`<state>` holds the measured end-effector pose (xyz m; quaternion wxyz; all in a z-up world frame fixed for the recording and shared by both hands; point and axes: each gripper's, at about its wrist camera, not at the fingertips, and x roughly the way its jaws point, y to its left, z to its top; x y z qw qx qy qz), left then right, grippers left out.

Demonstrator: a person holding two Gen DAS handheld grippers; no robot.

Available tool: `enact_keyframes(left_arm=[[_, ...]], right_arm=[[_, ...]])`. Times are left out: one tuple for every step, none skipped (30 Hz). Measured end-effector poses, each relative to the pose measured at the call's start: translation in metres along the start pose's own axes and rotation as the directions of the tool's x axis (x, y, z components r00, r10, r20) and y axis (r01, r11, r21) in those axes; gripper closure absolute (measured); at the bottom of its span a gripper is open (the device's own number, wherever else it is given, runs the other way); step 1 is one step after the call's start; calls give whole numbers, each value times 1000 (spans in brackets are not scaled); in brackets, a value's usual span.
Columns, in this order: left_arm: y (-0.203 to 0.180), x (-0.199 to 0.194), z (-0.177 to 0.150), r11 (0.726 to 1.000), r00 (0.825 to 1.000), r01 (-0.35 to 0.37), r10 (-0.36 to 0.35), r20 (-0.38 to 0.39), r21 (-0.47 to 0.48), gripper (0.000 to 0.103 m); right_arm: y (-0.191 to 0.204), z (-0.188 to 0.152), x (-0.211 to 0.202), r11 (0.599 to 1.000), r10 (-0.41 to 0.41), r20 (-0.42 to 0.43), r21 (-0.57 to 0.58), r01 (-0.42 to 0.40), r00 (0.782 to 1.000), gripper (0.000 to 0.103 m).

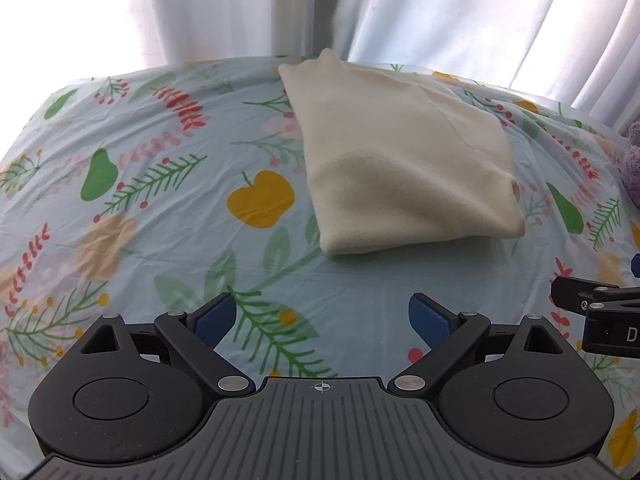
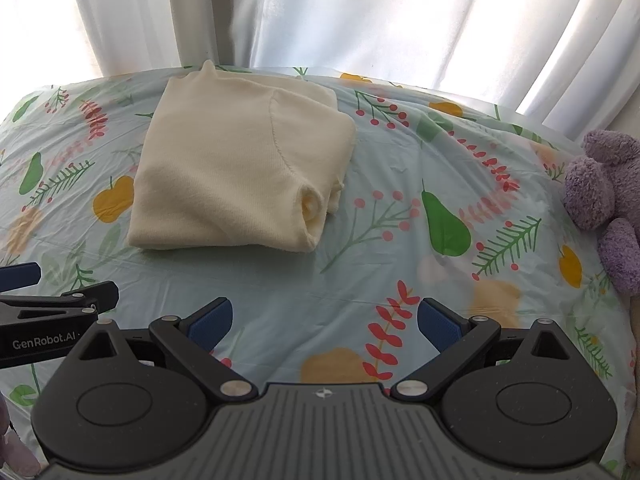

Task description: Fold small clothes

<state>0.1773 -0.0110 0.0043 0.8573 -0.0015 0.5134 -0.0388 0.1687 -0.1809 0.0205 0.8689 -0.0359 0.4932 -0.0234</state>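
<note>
The cream garment [image 1: 400, 164] lies folded into a thick rectangle on the floral sheet [image 1: 140, 200], ahead of both grippers and touched by neither. The left gripper [image 1: 322, 320] hovers above the sheet with its blue pads [image 1: 214, 318] spread wide and nothing between them. The right gripper [image 2: 325, 320] sits just beside it, its jaws likewise spread and empty. Further right, a purple plush toy [image 2: 604, 196] rests at the sheet's edge. White curtains [image 2: 360, 12] hang behind.
</note>
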Motion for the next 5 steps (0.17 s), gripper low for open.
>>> enact_keyframes(left_arm=[[0,0,0,1000,1000,1,-1,1,-1,6],[0,-1,0,1000,1000,1,-1,2,0,6],[0,-1,0,1000,1000,-1,1,1,0,6],[0,-1,0,1000,1000,-1,1,2,2,6],[0,-2,0,1000,1000,0,0,4,3,6]], right_arm=[[0,0,0,1000,0,0,0,0,1000,4],[0,0,0,1000,0,1,0,0,1000,4],[0,0,0,1000,0,1,0,0,1000,4],[1,-1,-1,1000,0,1,-1,0,1000,4],[1,-1,-1,1000,-1,1,0,1,1000,4]])
